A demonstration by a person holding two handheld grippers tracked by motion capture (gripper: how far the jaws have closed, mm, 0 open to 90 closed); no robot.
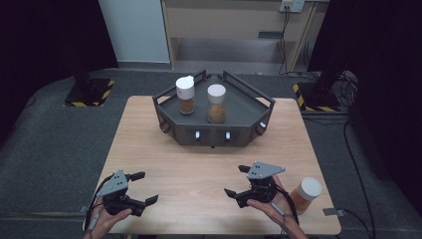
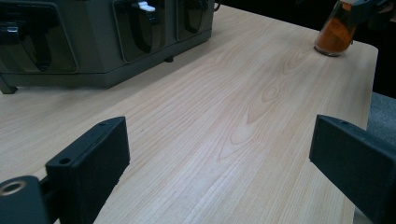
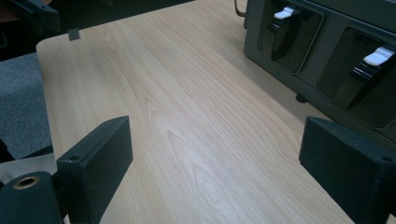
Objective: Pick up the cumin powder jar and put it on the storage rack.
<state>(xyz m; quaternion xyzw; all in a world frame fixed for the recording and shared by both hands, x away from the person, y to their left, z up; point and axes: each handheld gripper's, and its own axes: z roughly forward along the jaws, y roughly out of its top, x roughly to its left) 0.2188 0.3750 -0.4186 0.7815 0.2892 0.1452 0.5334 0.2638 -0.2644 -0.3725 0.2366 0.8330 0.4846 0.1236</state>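
Observation:
A dark grey angular rack stands at the far middle of the wooden table. On its top are two spice jars with white lids, one on the left and one on the right. A third jar of orange powder stands on the table by the person's right wrist, and the left gripper view shows this third jar far off. My left gripper hovers open near the front left, jaws wide and empty. My right gripper is open at the front right, with nothing between its jaws.
The rack's front face has recessed slots with small white levers. Bare wood lies between both grippers and the rack. Grey carpet surrounds the table, and black stands with yellow-striped bases sit at the far corners.

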